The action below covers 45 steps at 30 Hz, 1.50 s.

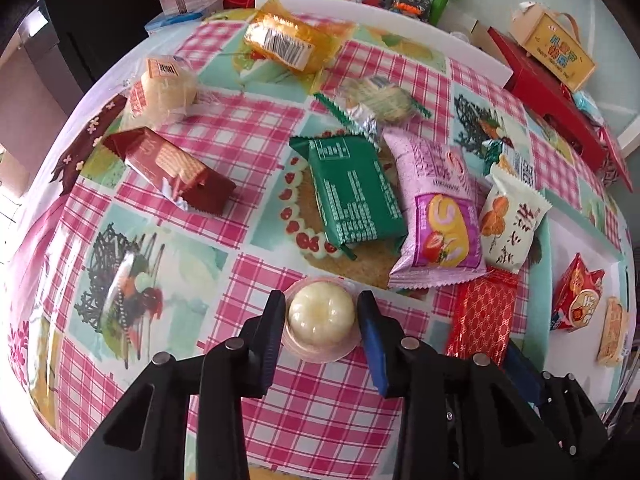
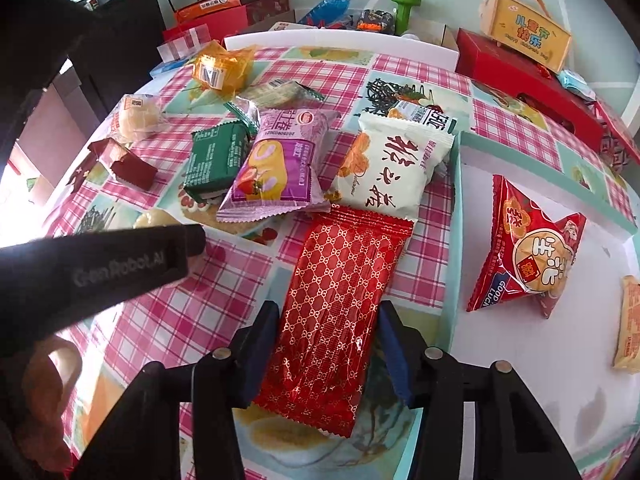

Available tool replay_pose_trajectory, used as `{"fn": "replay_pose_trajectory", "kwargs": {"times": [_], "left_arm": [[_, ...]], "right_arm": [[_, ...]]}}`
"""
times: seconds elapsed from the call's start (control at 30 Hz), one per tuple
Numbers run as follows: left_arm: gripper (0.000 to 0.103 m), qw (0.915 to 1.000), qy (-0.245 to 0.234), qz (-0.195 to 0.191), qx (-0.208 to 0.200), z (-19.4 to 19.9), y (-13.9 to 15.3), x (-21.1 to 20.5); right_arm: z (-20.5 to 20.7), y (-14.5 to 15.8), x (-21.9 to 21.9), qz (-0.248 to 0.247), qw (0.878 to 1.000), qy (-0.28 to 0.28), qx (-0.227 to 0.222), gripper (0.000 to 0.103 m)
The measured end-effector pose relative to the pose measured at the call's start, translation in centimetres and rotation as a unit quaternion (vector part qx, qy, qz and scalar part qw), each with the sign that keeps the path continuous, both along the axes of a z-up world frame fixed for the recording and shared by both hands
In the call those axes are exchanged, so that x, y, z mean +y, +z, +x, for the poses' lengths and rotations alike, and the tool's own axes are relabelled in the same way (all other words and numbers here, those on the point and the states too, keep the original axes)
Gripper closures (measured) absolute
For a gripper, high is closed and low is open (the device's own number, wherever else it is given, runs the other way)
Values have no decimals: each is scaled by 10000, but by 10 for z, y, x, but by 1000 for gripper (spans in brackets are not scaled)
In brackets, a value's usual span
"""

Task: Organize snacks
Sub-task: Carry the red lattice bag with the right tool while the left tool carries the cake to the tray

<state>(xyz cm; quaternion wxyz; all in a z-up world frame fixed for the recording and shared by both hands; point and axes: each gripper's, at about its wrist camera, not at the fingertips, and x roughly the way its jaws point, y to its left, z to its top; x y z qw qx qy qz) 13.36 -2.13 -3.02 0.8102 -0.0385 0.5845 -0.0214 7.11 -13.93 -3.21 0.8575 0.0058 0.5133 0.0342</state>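
A round cream cake in a clear plastic cup (image 1: 322, 316) sits on the checked tablecloth (image 1: 320, 408). My left gripper (image 1: 321, 319) is shut on it, one pad against each side of the cup. A red foil packet with a gold pattern (image 2: 340, 280) lies lengthwise by the tray's left wall. My right gripper (image 2: 329, 320) is shut on its near half, pads touching both long edges. The same red foil packet (image 1: 480, 320) shows at the right of the left wrist view. The left gripper's black body (image 2: 120, 264) crosses the right wrist view and hides most of the cake.
Loose snacks fill the middle: a green packet (image 1: 352, 196), a pink roll-cake packet (image 1: 436, 208), a white packet (image 1: 508, 224), a brown packet (image 1: 172, 168), a wrapped bun (image 1: 164, 88), an orange packet (image 1: 288, 40). The white tray (image 2: 500, 360) holds a red bag (image 2: 524, 248). Boxes line the far edge.
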Motion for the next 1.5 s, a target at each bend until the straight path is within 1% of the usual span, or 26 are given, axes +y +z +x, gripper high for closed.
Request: {"fn": "replay_pose_trajectory", "kwargs": {"times": [0.2, 0.33, 0.37, 0.4, 0.43, 0.47, 0.5, 0.7, 0.77, 0.83, 0.87, 0.9, 1.0, 1.07, 1.17, 1.3, 1.37, 1.47, 1.5], "left_arm": [[65, 9999, 8, -117, -87, 0, 11, 0], [65, 9997, 6, -144, -209, -2, 24, 1], [65, 9996, 3, -152, -237, -3, 28, 2], [65, 9995, 1, -160, -264, -4, 28, 2], [65, 9994, 1, -179, -299, -6, 32, 5], [65, 9993, 3, -192, -323, -7, 33, 5], [65, 9992, 5, -203, -345, -7, 34, 6], [65, 9992, 38, -264, -307, -6, 34, 7], [65, 9992, 76, -271, -282, -6, 33, 8], [65, 9992, 127, -262, -265, -4, 31, 11], [64, 9992, 168, -242, -261, -4, 31, 14], [64, 9992, 203, -221, -257, -4, 31, 16], [64, 9989, 335, -215, -235, -2, 30, 26], [64, 9987, 387, -217, -235, -2, 29, 30], [64, 9985, 444, -226, -221, -2, 29, 35], [64, 9983, 467, -289, -199, -2, 28, 37], [64, 9984, 441, -309, -189, -2, 27, 37], [64, 9984, 430, -331, -173, -1, 27, 35], [64, 9984, 429, -330, -172, -1, 27, 35]], "right_arm": [[-2, 4, -6, 198, 9998, -38, -24, 53], [-7, 15, -14, 407, 9990, -81, -178, 54], [-9, 17, -16, 473, 9986, -94, -212, 58], [-10, 19, -18, 517, 9983, -108, -239, 65], [-11, 22, -20, 573, 9979, -114, -264, 67], [-13, 24, -22, 630, 9975, -114, -293, 82], [-15, 26, -23, 621, 9975, -114, -320, 86], [-12, 20, -27, 762, 9967, -165, -222, 85], [-10, 19, -26, 786, 9965, -157, -252, 84], [-8, 18, -20, 898, 9956, -74, -239, 70], [-7, 17, -16, 932, 9954, -43, -238, 50], [-7, 16, -13, 923, 9955, -19, -227, 41], [-5, 13, 5, 731, 9970, 126, -202, 41], [-3, 7, 17, 446, 9988, 156, -131, 41], [-1, -1, 32, 184, 9994, 295, -68, 36], [-2, -5, 34, -165, 9994, 297, -89, 36], [-1, -6, 25, -96, 9998, 145, -43, 36], [-3, -6, 16, -145, 9999, 46, -52, 51], [-2, -6, 15, -134, 9999, 46, -49, 53]]}}
